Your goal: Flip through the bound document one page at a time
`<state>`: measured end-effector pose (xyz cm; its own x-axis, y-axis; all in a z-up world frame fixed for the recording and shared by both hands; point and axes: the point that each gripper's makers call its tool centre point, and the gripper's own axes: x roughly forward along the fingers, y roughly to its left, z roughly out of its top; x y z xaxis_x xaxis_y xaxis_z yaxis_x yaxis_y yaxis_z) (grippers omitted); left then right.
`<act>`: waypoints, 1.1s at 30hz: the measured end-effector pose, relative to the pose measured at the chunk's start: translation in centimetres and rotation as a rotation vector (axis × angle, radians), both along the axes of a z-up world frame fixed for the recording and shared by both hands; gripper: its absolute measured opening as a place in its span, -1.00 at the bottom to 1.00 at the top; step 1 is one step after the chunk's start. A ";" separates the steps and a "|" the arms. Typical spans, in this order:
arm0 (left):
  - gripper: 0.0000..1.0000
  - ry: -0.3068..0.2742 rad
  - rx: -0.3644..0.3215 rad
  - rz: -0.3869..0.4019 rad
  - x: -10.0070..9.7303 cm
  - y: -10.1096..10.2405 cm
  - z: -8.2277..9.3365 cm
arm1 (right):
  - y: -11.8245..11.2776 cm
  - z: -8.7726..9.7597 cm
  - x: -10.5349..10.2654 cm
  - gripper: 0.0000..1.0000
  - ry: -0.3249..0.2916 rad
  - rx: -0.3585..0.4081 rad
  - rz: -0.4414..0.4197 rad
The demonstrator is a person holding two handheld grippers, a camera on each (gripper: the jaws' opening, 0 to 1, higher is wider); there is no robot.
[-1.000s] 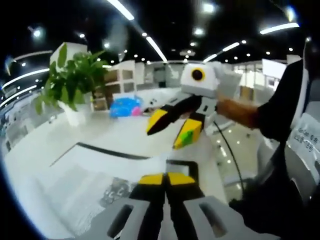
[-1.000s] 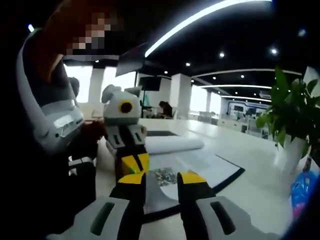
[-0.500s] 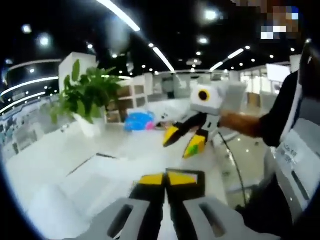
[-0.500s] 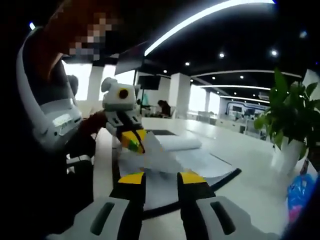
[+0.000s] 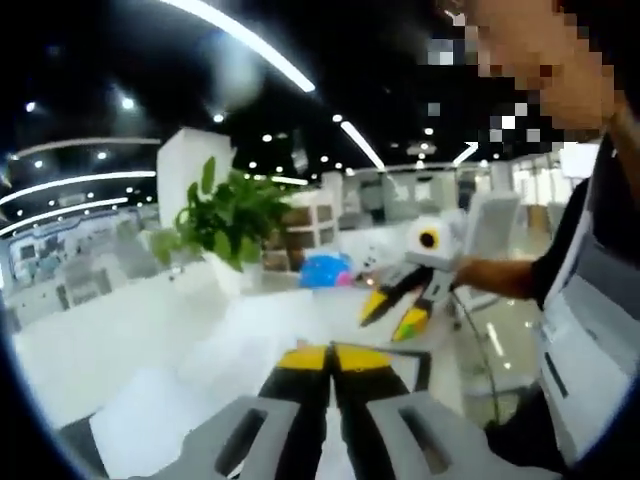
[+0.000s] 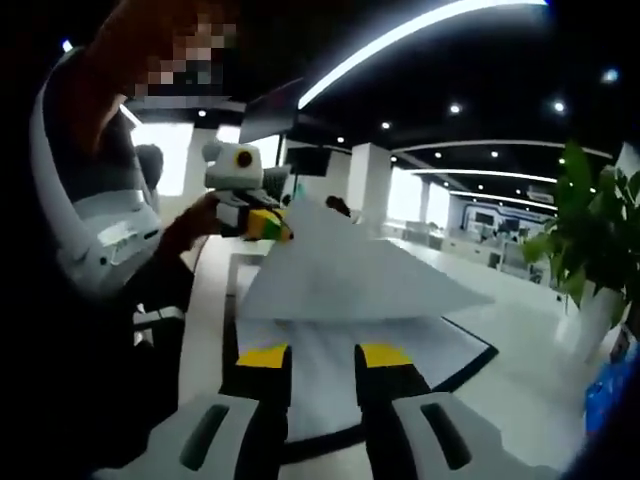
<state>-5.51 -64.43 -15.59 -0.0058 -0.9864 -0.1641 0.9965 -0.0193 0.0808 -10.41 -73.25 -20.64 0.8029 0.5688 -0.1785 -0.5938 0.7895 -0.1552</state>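
A: Item one, the left gripper [image 6: 268, 226]. In the right gripper view we log it at upper left, held in a person's hand [image 6: 195, 228], its yellow-tipped jaws pinched together on the corner of a large white page [image 6: 350, 275]. In its own view the two yellow tips meet with no gap between them.

B: Agreed. Item two, the white bound document with a black border [image 6: 340, 375]. We record it lying open on the long white counter [image 6: 520, 385], directly ahead of the right gripper [image 6: 325, 357]. The held page is lifted well clear of the sheets below and slopes down from the pinched corner toward the far side.

A: Item three, the right gripper. In its own view the jaws stand parallel and apart, nothing between them, the document's near edge showing in the gap. In the left gripper view we see it in the air at right, yellow tips spread, a green patch on one jaw.

B: Item four, surroundings. A green leafy plant in a white pot [image 5: 232, 222] stands on the counter; a blue and pink package [image 5: 328, 271] lies near it.

A: Last entry: the person's sleeve, dark with a pale vest [image 6: 95, 215], at the left of the right gripper view.
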 end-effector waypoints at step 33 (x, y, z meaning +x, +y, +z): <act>-0.95 0.115 -0.137 0.231 3.4 8.6 0.4 | 6.6 1.2 7.6 -0.45 -0.030 -0.037 0.194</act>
